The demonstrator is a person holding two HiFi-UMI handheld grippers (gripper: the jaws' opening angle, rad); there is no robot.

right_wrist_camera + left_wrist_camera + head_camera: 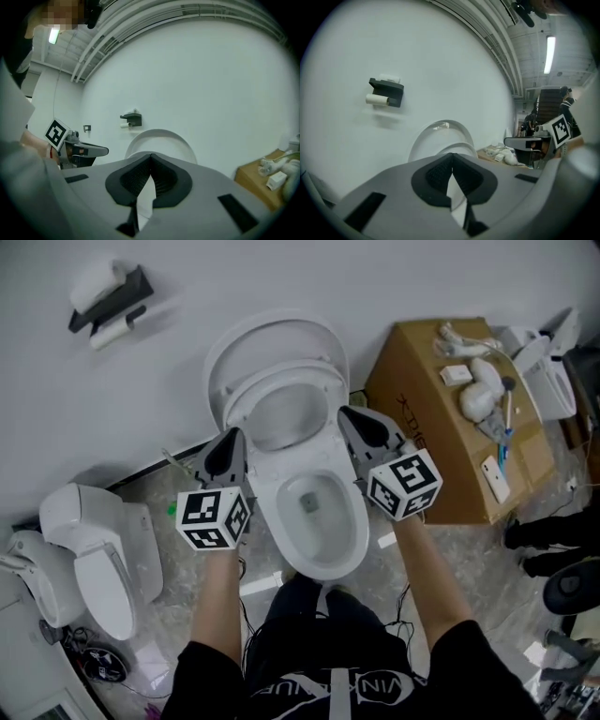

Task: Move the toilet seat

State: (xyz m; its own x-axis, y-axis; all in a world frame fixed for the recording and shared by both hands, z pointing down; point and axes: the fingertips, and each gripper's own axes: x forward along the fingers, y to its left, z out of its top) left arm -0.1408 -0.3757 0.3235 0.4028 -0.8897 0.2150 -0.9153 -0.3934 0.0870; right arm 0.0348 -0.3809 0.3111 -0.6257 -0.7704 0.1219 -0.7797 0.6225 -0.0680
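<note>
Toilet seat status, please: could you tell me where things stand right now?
Left gripper and right gripper shut, empty, flanking the bowl. Toilet seat raised, leaning toward the lid. Nothing in the way.

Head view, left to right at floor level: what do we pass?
spare toilet → left gripper → toilet → right gripper → cardboard box

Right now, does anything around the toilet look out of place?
Yes: a second toilet stands on the floor at left with cables by its base, and loose fittings lie on a cardboard box at right.
</note>
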